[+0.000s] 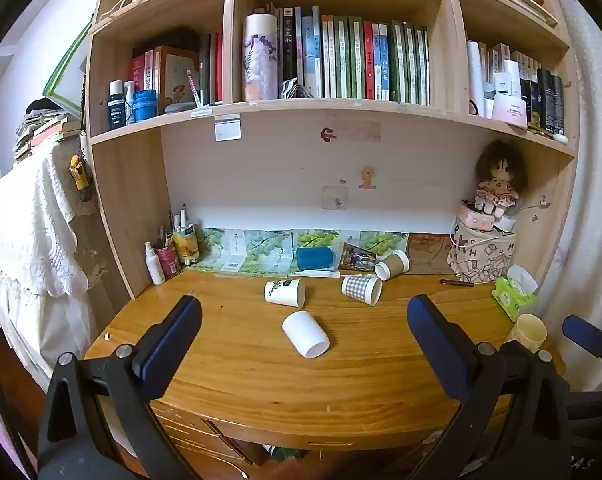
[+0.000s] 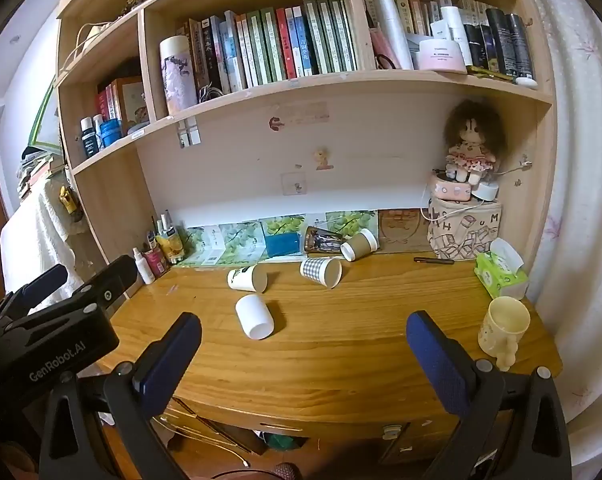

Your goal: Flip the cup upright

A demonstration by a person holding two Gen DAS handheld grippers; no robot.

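Several cups lie on their sides on the wooden desk [image 1: 241, 372]. A plain white cup [image 1: 305, 334] [image 2: 254, 317] lies nearest, mouth toward me. Behind it lie a white cup with a green print [image 1: 285, 292] [image 2: 247, 279], a grey checked paper cup [image 1: 361, 289] [image 2: 321, 272], a brown paper cup [image 1: 392, 265] [image 2: 359, 244] and a blue cup [image 1: 316, 258] [image 2: 281, 243]. A cream mug [image 2: 503, 326] [image 1: 528, 331] stands upright at the right edge. My left gripper [image 1: 304, 316] and right gripper [image 2: 303, 330] are both open and empty, held back from the desk's front edge.
A bookshelf with books and bottles rises over the desk. A patterned bag [image 2: 465, 232] with a doll [image 2: 471, 148] on top stands at the back right. A green tissue pack [image 2: 500, 276], a pen [image 2: 433, 260] and bottles [image 2: 157, 252] at the back left also sit there.
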